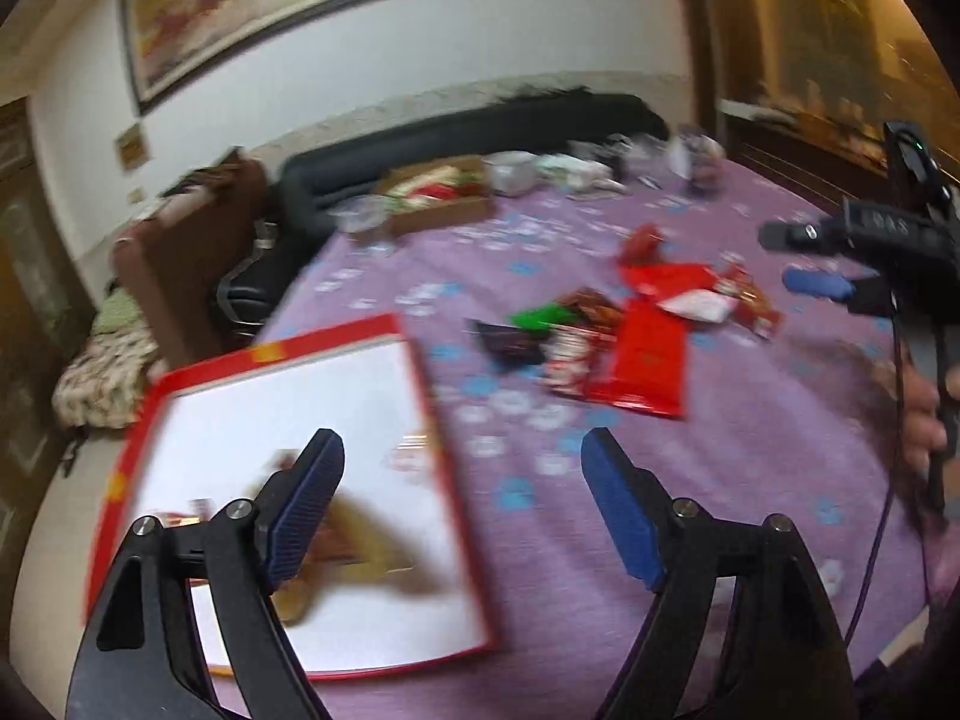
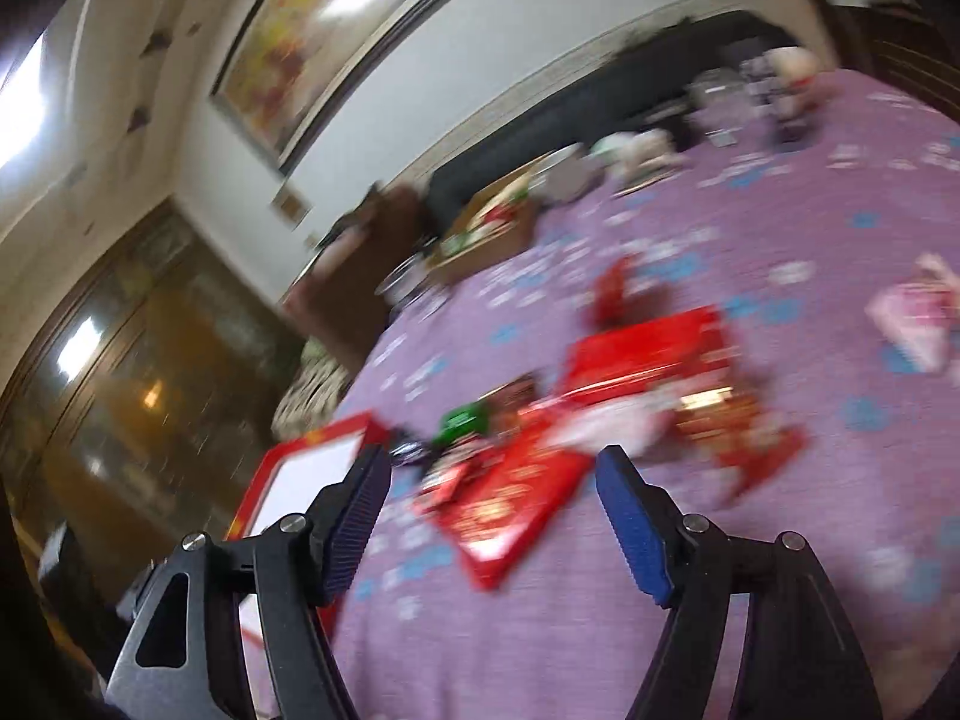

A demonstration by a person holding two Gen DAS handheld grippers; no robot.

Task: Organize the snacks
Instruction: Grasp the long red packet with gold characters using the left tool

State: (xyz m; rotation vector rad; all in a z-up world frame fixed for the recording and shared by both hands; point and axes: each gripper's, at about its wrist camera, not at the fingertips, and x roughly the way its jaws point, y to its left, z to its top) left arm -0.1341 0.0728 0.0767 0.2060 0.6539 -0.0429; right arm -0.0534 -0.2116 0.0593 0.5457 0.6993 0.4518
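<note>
Left wrist: my left gripper (image 1: 462, 456) hangs released and empty at the red-rimmed tray (image 1: 420, 372), ready for loading; the snack pile (image 1: 606, 330) lies beyond it. Right wrist: my right gripper (image 2: 492, 480), spread and empty, faces that pile, the tray at its left.

Nothing legible here. The snack wrappers (image 1: 606, 348) are smeared by blur, and so is the red-rimmed box (image 1: 288, 480).

Framed painting (image 1: 264, 6), black sofa (image 1: 456, 138)
</note>
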